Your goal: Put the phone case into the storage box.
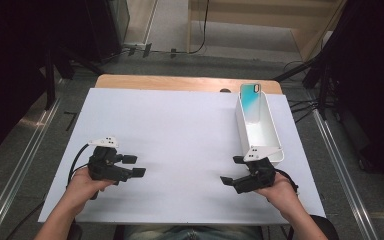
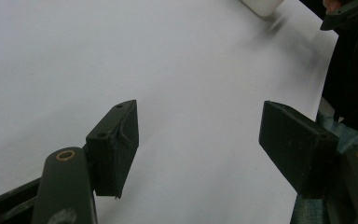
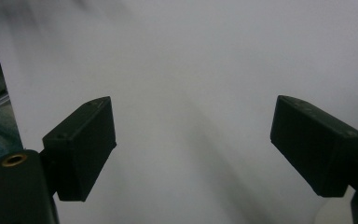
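Grippers are resting low over the white counter in the high view, one in each of the person's hands. The left gripper is sitting at the near left with its jaws parted and nothing between them, pointing toward the middle. The right gripper is sitting at the near right, just beside the near end of a long white tray, jaws likewise parted and bare. A phone case with a teal-to-white fade is leaning upright inside the far end of that tray, its top edge poking above the rim.

Turning to the left gripper view, its own left gripper is showing released jaws spread wide above plain white counter; a corner of the tray is peeking in at the top, and the dark shape at the upper right is probably the other gripper, though it is too cropped to be sure.

From the right gripper view, the right gripper is holding its jaws apart over the blurred white counter, gripping nothing.
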